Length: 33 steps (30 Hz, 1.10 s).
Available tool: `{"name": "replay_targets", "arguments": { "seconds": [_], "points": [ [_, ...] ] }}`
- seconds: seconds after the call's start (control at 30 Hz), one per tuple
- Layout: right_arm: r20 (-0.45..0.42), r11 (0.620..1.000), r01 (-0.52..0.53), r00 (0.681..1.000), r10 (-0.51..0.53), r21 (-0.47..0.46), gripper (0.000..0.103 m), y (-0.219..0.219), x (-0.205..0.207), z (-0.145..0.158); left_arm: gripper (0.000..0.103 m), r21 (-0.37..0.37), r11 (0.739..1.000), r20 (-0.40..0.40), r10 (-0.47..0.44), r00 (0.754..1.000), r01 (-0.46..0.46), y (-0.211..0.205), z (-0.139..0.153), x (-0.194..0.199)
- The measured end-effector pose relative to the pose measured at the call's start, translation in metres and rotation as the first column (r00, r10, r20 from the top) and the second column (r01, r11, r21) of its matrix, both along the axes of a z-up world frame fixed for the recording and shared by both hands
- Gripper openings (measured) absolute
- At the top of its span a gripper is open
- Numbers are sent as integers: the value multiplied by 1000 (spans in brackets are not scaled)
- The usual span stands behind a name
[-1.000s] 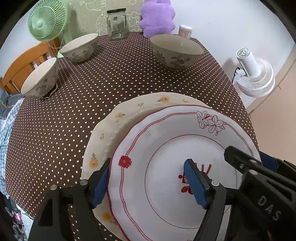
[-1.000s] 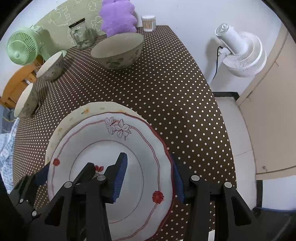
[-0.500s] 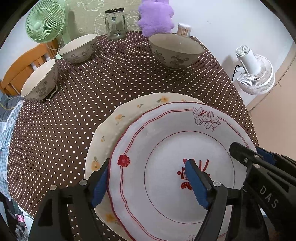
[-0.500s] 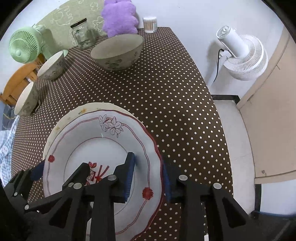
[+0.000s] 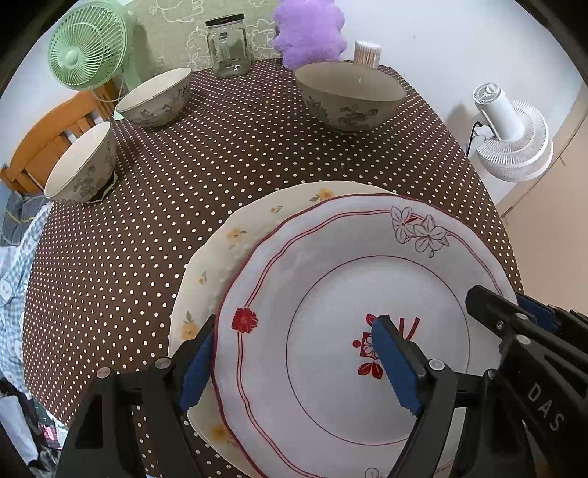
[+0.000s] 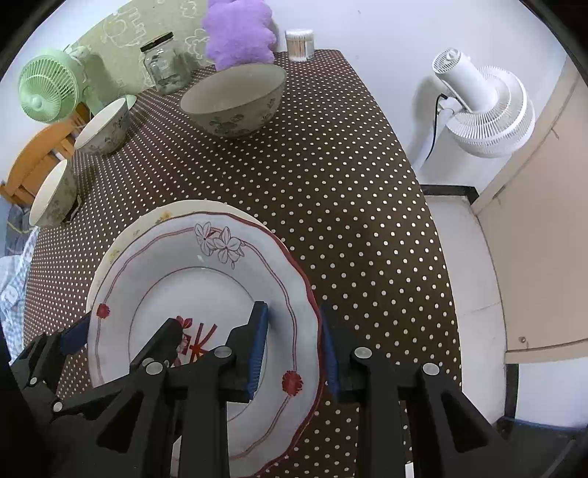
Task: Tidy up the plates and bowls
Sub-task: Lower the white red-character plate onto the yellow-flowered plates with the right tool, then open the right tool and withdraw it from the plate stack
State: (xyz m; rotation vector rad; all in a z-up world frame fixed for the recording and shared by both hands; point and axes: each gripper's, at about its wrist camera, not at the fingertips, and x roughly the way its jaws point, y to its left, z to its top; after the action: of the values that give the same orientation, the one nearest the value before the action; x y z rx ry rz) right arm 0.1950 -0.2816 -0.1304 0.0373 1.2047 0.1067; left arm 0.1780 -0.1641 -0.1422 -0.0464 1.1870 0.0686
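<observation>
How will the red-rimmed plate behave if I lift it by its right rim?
The red-rimmed plate looks rigid and glazed, so probably slippery between the right gripper pads. Held at one edge, it will likely sag toward the yellow-flowered plate. Likely chips if dropped.

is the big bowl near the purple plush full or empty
Empty. The big bowl stands upright on the dotted tablecloth, and both wrist views show its bare grey inside with nothing in it.

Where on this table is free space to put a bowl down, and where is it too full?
The widest bare patch of the tablecloth lies between the big bowl, the two small bowls and the stacked plates. A narrower strip runs along the right edge, beside the plates. The back edge is crowded: jar, purple toy, swab box.
</observation>
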Motion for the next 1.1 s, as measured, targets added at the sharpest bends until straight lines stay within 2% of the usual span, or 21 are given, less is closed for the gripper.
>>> {"name": "replay_targets", "arguments": {
  "seconds": [0.17,0.27,0.33,0.47,0.77,1.07,1.1],
  "points": [
    [7,1000,6,1000,-6,4,27,-2,-3,3,85,14,1000,-26,7,1000,-7,-2,0,5],
    [24,1000,-17,1000,16,3,23,2,-5,7,83,99,995,-15,-12,1000,13,-9,3,7],
    [39,1000,-28,999,28,-8,23,5,-5,9,83,82,996,-23,-28,999,30,-11,2,8],
    [12,1000,-6,1000,6,20,24,2,1,0,85,85,996,-16,-40,999,41,-14,2,7],
    [16,999,-21,1000,21,30,25,17,8,-4,85,45,999,-10,-21,1000,22,8,9,6],
    [27,1000,-5,1000,6,-15,32,28,12,-5,86,5,999,4,-40,999,40,20,12,4],
    [24,1000,-5,1000,5,-12,38,28,12,-4,86,8,999,10,-44,999,43,19,13,3]
  ]
}}
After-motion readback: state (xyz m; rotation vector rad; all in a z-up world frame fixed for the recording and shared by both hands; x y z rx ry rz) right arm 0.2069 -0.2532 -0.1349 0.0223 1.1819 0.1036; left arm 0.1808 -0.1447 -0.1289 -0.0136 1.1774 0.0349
